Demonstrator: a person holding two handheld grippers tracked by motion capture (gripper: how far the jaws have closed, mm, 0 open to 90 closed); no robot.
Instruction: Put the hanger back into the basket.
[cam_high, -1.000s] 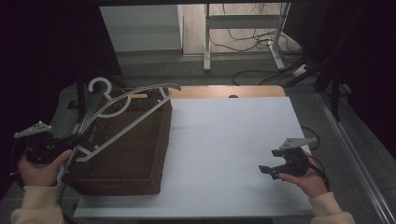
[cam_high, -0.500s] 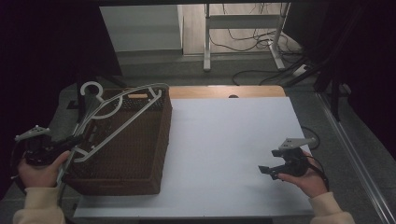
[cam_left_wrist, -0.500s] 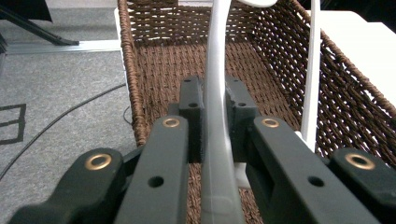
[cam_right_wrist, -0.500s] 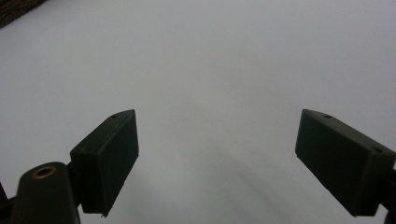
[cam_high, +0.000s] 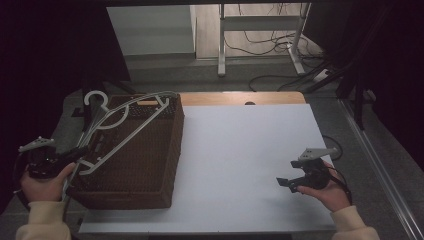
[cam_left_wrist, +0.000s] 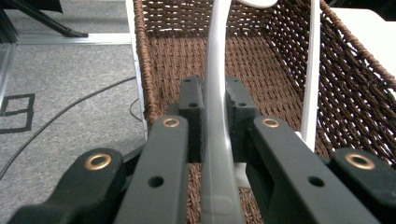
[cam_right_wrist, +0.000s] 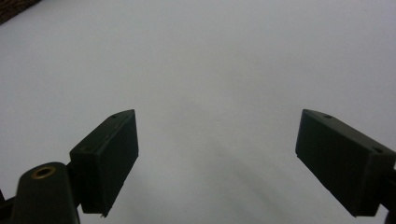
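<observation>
The white table (cam_high: 240, 165) takes up most of my view, with the brown wicker basket (cam_high: 145, 165) on its near-left part. Over the basket's open top lies the white hanger (cam_high: 125, 125), hook toward the far left, tilted up at my end. My left gripper (cam_high: 70, 156) has its jaws pinched on the hanger's near arm, just past the basket's left rim; in the left gripper view the arm runs straight between the pads (cam_left_wrist: 194, 116). I judge I'm mid-lift, taking the hanger out of the basket; next I need to raise and swing it right over the bare table. My right gripper (cam_high: 286, 184) waits near-right, jaws spread, empty. I see no writing anywhere.
</observation>
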